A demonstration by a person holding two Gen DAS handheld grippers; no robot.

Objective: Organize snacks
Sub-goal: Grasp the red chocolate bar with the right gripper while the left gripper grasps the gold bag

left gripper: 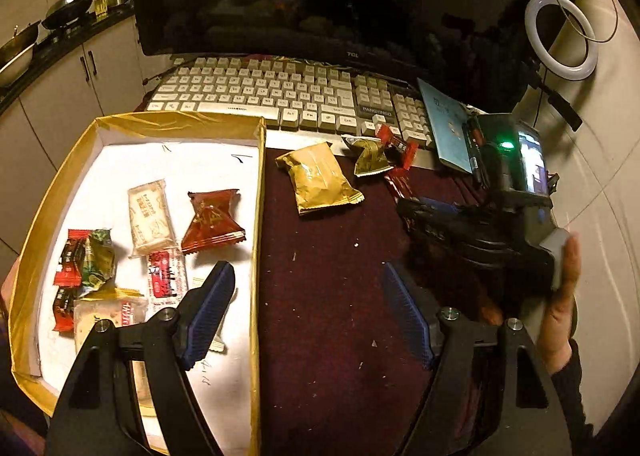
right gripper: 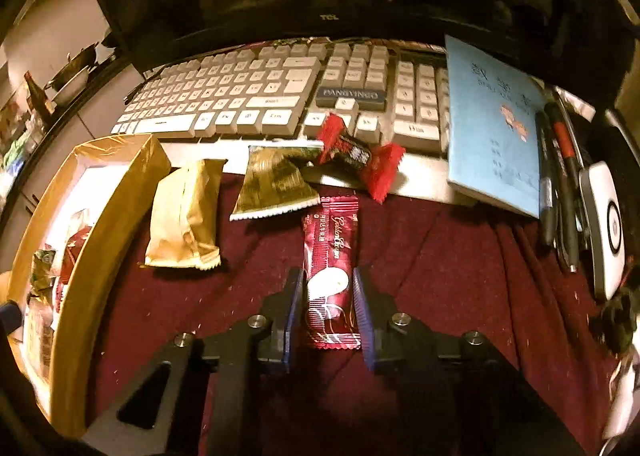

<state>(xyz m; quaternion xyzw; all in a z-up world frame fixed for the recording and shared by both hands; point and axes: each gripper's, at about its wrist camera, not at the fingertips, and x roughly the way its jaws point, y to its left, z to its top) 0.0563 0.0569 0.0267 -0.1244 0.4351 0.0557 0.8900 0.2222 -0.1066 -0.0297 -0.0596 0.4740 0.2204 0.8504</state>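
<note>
The bench (right gripper: 440,256), covered with a dark red cloth, carried everything. Beyond both claws stood a keyboard (right gripper: 240,96), and to the left of the right claw (right gripper: 329,308) lay the wide gold-edged box (left gripper: 256,216) with a white floor. Several snacks were already inside it, among them a red triangular packet (left gripper: 212,222) and a pale biscuit pack (left gripper: 151,218).

The left claw (left gripper: 308,308) stood wide and held nothing; its left finger hung over the box floor, and its right finger was over the bare cloth, so the box wall passed between them.

Ahead of the right claw and to its left lay a gold pouch (right gripper: 186,216), then a dark green-gold packet (right gripper: 276,186), and further ahead a small red candy (right gripper: 360,160) touching the keyboard edge.

The long dark red bar (right gripper: 330,268) lay on the cloth with its near end between the fingers of the right claw. This claw was narrow and its pads seemed to press both long sides of the wrapper, so I judged it gripped the bar, still low on the bench.

The risk I saw was in the hold. The claw had only the near part of the bar, so the far part could droop or swing when lifted, and the smooth foil could slip out. On the way to the box, the hanging end might catch on the box wall or push the gold pouch aside. The left claw, open across the wall, could also be in the way.
</note>
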